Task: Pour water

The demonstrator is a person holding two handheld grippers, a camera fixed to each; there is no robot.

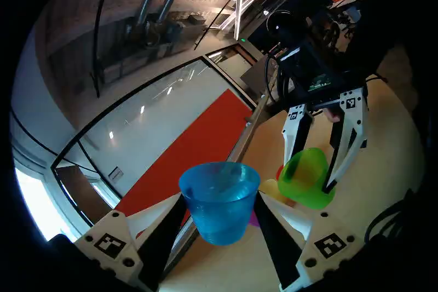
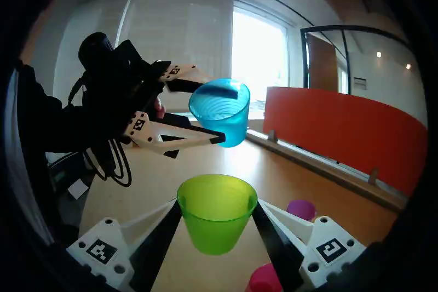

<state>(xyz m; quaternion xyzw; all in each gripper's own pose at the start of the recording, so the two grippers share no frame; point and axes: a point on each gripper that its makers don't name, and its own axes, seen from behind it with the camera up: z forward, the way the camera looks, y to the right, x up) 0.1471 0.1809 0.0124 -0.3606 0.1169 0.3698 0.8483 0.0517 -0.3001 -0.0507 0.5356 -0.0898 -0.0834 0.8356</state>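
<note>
Over wooden table (image 2: pixel 284 174), blue cup (image 2: pixel 220 111), green cup (image 2: pixel 217 212), orange partition (image 2: pixel 345 127), bright window (image 2: pixel 257 62)

Blown-out window (image 2: pixel 257 56) glare, fisheye bending, dark edges

Right gripper (image 2: pixel 217 204): my two fingers are closed against the sides of the green cup (image 2: pixel 217 221). The cup is upright, mouth up, held above the wooden table (image 2: pixel 306 174). I cannot tell whether there is liquid inside.

Left gripper (image 2: pixel 227 116): farther off at upper left and higher than mine, with a dark sleeve (image 2: pixel 44 122) behind it. It clamps the blue cup (image 2: pixel 220 114), one finger on each side, mouth up and slightly tilted. The blue cup is raised clear of the table, beyond and above the green one, not touching it.

On the table: purple cup (image 2: pixel 302 209) to the right of my fingers; pink cup (image 2: pixel 265 280) at the lower edge, partly cut off. Black cables (image 2: pixel 112 163) hang under the left gripper. Orange partition (image 2: pixel 350 127) along the table's far edge, bright window (image 2: pixel 257 56) behind.
</note>
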